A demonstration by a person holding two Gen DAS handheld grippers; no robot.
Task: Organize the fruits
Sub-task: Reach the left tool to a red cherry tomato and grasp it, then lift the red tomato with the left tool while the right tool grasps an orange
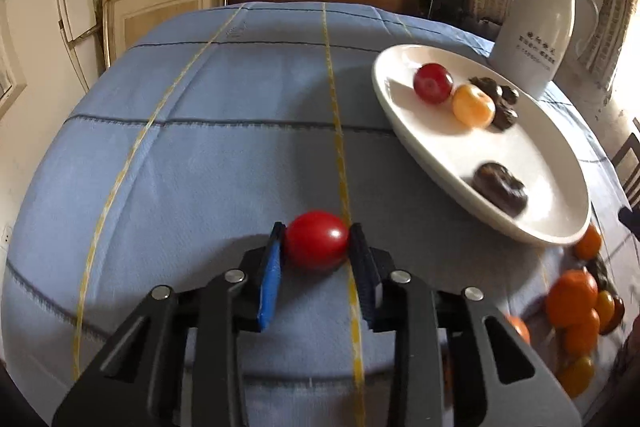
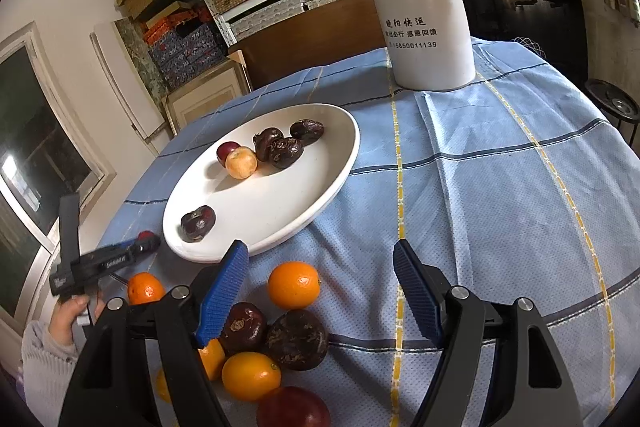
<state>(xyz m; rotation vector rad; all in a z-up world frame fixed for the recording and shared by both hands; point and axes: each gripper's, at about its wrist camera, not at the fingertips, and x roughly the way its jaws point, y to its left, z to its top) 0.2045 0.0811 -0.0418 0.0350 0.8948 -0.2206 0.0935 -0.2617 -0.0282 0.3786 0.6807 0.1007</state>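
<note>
On blue cloth (image 1: 200,167) | L tongs (image 1: 316,243) clench glossy red tomato (image 1: 316,241) | R tongs (image 2: 320,291) released

On the plate (image 2: 320,187): 4 dark fruits (image 2: 285,152), 1 red (image 2: 225,151), 1 yellow (image 2: 241,163). 1 jug (image 2: 424,7). Loose pile: count unclear, partly hidden.

both fisheye views bent straight lines into arcs and darkened to black at the corners. daylight entered from the right of the left wrist view, blowing out that edge, and glare washed the white jug (image 1: 536,27). the plate (image 2: 312,203) carried soft shadows beside its fruit. the oranges (image 1: 572,303) at the frame's edge were smeared by blur; the centre stayed sharp.
</note>
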